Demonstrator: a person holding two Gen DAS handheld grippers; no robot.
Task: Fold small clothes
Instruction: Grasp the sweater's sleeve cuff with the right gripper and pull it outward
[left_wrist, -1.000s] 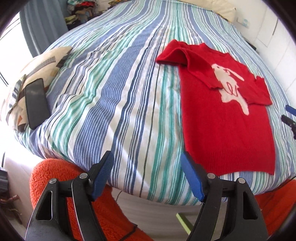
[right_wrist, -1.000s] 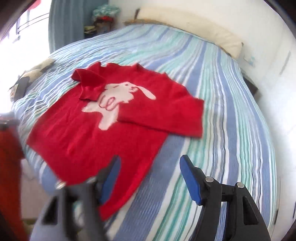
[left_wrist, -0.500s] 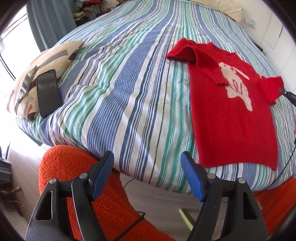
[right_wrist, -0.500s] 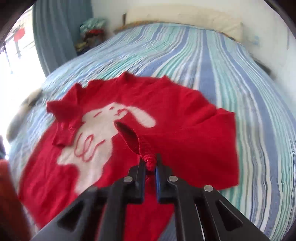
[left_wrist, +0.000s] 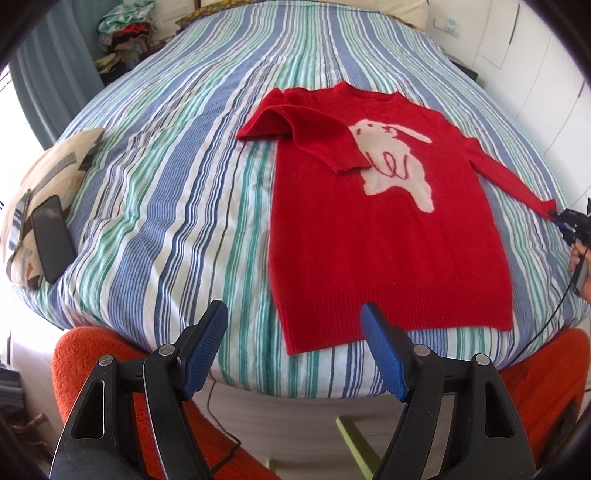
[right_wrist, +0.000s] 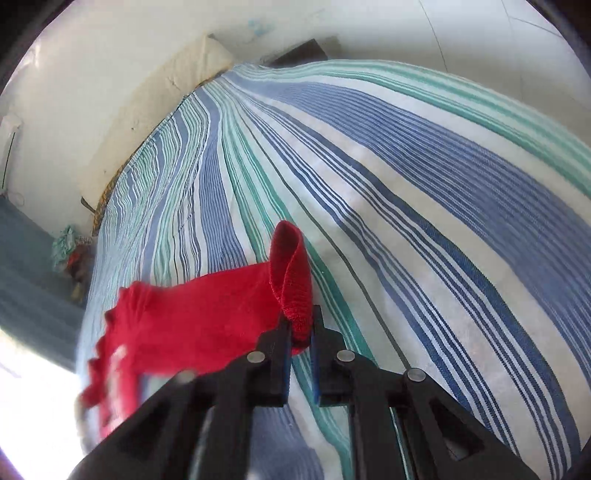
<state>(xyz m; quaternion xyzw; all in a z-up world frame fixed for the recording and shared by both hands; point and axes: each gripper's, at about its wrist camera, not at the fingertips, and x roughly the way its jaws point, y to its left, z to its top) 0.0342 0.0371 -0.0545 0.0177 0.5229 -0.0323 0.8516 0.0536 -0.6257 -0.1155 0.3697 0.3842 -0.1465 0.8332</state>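
A red sweater (left_wrist: 384, 229) with a white rabbit lies face up on the striped bed (left_wrist: 184, 166). Its left sleeve is folded across the chest. Its right sleeve (left_wrist: 506, 173) is stretched out to the right. My right gripper (right_wrist: 300, 332) is shut on that sleeve's cuff (right_wrist: 291, 284) and holds it just above the bedspread; the right gripper also shows at the right edge of the left wrist view (left_wrist: 563, 218). My left gripper (left_wrist: 293, 354) is open and empty, hovering off the near edge of the bed in front of the sweater's hem.
A patterned cushion (left_wrist: 55, 173) with a black phone (left_wrist: 51, 243) on it lies at the bed's left edge. An orange fuzzy seat (left_wrist: 92, 350) sits below the near edge. A pillow (right_wrist: 159, 96) and white wall lie at the head end.
My right gripper closed on the right sleeve's cuff and pulled it off the chest, outward to the right, straightening the sleeve. My left gripper shifted right toward the sweater's hem, still open.
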